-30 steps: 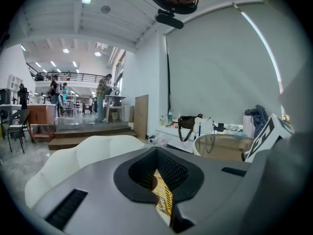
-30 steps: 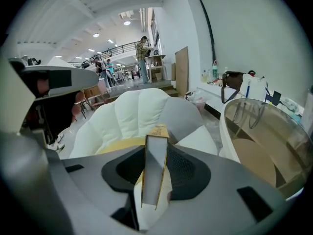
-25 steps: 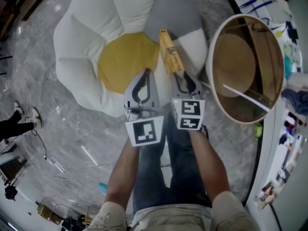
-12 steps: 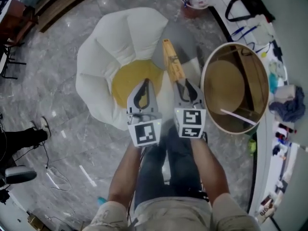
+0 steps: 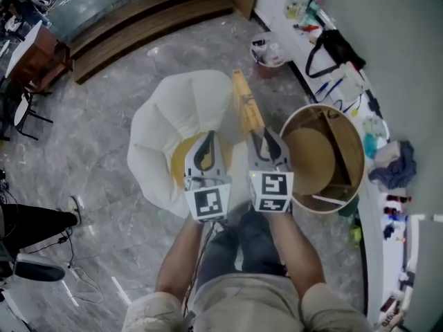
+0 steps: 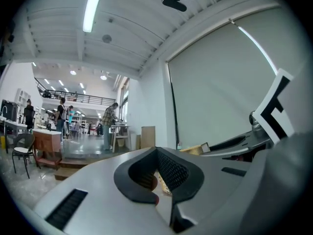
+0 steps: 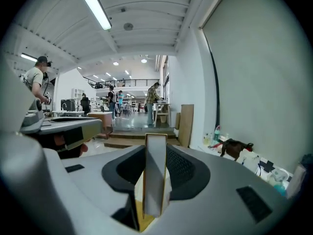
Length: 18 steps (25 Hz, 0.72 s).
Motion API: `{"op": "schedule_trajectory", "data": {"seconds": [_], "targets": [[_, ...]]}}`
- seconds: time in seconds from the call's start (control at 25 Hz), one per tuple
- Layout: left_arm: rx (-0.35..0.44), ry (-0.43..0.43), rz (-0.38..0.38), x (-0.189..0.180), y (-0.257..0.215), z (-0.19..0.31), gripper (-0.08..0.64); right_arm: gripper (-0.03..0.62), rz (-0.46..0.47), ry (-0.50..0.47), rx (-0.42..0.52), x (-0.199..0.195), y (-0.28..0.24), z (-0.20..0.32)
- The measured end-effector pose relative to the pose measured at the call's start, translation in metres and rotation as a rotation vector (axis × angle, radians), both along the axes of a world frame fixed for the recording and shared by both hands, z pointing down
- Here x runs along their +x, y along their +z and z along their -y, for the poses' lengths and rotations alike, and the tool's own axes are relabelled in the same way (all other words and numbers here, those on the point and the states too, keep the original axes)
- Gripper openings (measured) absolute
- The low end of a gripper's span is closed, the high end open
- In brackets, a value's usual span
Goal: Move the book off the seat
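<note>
1. Pinching the book (image 5: 246,106) at its near end, the right gripper (image 5: 264,138) has its jaws pressed on both covers.
2. The book is held on edge in the air, seen over the right rim of the white seat (image 5: 160,140), pointing away from the person.
3. The left gripper (image 5: 208,142) is alongside, jaws together on nothing.
4. The book's print is too small to read; each cube (image 5: 210,203) carries a black-and-white square marker.

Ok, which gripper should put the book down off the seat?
Right. The right gripper is clamped on the book, holding it in the air above the white seat, and the round wooden table stands on that gripper's side. The left gripper is shut and empty.
</note>
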<state>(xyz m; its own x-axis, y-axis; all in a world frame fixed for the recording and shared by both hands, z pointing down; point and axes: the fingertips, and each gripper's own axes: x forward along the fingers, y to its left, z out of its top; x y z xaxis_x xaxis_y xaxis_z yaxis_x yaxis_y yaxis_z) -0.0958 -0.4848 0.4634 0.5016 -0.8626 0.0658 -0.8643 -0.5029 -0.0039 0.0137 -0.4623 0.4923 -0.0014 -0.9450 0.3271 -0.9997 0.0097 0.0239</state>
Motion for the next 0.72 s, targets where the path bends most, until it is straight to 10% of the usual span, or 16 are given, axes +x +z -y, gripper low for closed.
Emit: {"op": "schedule_trajectory", "data": {"seconds": [0.72], "targets": [[0.136, 0.059, -0.09, -0.017, -0.154, -0.039, 0.002, 0.135, -0.086, 0.052, 0.262, -0.023, -0.18, -0.043]]}}
